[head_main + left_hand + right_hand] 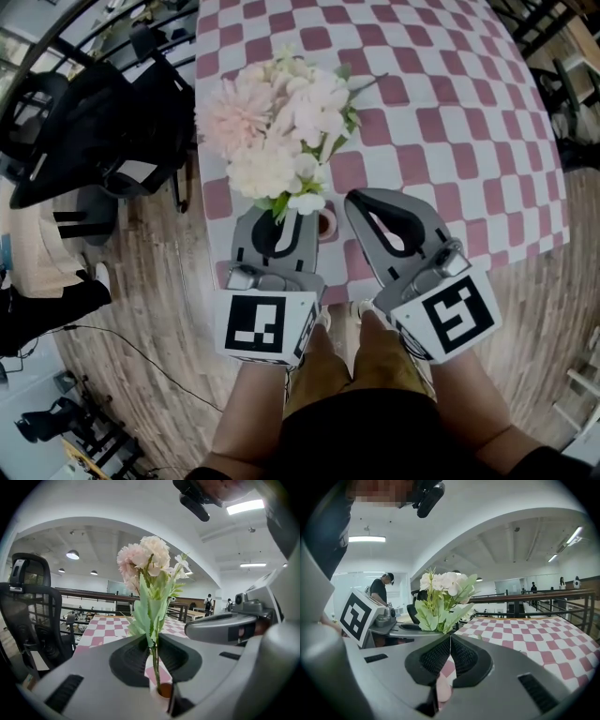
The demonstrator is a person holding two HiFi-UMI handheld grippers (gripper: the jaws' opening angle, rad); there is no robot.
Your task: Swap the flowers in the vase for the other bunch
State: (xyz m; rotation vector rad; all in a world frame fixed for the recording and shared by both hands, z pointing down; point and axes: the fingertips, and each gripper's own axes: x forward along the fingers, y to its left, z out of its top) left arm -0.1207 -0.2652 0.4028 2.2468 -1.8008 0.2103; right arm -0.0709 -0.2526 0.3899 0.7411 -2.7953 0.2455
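Note:
A bunch of pale pink and white flowers [281, 122] stands upright over the near edge of the pink-checked table [441, 122]. My left gripper [284, 228] is shut on its green stems [153, 644], just under the leaves. Below the jaws sits a small pink vase [326, 223], and the stem tip reaches its mouth [165, 691]. My right gripper [367, 208] hovers just right of the vase, jaws shut and tips meeting [450, 638] with nothing held. A pink shape [443, 686] shows through the gap lower between its jaws. The flowers [443, 595] rise ahead-left of it.
A black office chair [84, 122] stands left of the table on the wooden floor [159, 319]. The person's legs [347, 366] are at the table's near edge. A railing [534, 599] and distant people lie beyond the table.

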